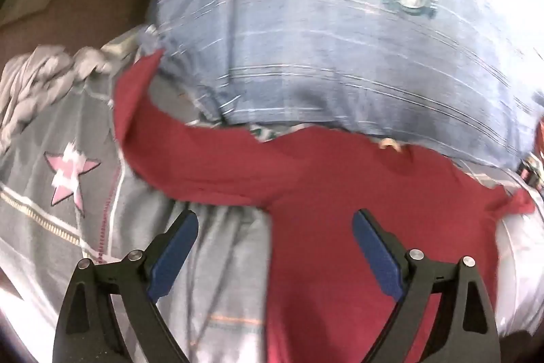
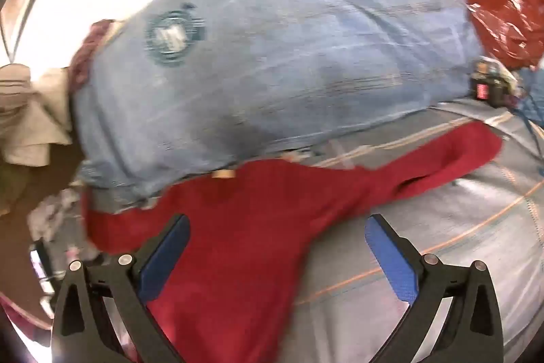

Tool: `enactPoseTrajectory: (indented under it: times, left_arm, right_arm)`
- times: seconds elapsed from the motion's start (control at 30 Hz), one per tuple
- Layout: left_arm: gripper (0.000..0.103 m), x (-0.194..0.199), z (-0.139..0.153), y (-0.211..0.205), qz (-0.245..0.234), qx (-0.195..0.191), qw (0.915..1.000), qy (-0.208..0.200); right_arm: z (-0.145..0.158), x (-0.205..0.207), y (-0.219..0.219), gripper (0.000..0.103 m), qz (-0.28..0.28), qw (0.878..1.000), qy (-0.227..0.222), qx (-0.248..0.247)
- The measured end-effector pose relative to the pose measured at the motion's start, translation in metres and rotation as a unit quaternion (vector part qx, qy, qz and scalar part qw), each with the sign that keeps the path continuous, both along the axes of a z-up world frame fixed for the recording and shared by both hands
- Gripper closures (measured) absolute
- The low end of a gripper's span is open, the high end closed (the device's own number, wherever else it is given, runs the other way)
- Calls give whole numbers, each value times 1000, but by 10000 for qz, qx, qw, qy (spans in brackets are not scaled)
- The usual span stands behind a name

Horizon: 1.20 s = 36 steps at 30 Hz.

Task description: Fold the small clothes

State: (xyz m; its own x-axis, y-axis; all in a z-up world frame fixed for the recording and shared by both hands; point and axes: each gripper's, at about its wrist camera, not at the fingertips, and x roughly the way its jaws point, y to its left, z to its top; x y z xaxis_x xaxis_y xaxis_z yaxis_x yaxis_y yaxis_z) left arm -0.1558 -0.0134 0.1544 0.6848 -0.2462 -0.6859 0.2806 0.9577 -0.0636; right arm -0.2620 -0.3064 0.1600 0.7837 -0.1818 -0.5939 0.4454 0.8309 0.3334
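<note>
Both grippers hang over the bed, tilted down, and neither has anything yet. The left gripper (image 1: 275,220) stands wide open, one blue pad over the grey sheet (image 1: 224,261) and the other over the red garment (image 1: 340,193). The right gripper (image 2: 277,225) is wide open too, with the red garment (image 2: 238,244) running up between its fingers, pads clear of it.

The garment lies spread on the sheet, its top edge tucked against the big blue pillow (image 1: 323,39). One sleeve curls out to the left in the left view; the other stretches away to the right in the right view.

Now the risks. Both pictures are smeared, so the hands look to be travelling, and a pinch made on the move could miss the cloth edge. The sheet sits directly under the red fabric, so a deep bite could gather sheet along with garment and drag the bedding up. The collar end lies right at the pillow, maybe under it, I can't tell; a pull from here might snag there and skew the fold. That curled sleeve could bunch inside the fold.

Containers? None that I can make out. There is a red plastic bag (image 2: 503,12) at the far right, crumpled, contents hidden.
</note>
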Motion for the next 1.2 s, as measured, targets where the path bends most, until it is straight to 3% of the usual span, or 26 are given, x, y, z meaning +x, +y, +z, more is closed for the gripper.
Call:
enactPoseTrajectory:
  times: [0.23,0.4,0.5,0.67,0.8,0.9,1.2]
  left_arm:
    - [10,-4,10,-10,-150,43,9998,114]
    - [10,23,10,-22,8,-15,9996,293]
    - [10,38,-7,-43,198,37,9994,271]
    - [10,62,-34,-52,226,133,9994,221]
    - [10,75,-58,-46,244,215,9995,54]
    - [10,89,-76,-49,318,326,9989,145]
    - [10,106,-91,-61,334,475,9982,159]
  right_arm:
    - [37,17,75,0,927,9954,-46,-244]
    - [35,52,94,0,904,9914,218,-916]
    - [14,76,97,0,611,9882,386,-1353]
    - [-27,114,93,0,382,9843,606,-1611]
    - [-63,139,83,0,464,9849,673,-1525]
    - [-83,150,78,0,439,9861,656,-1461]
    - [-117,163,74,1,578,9839,906,-1429]
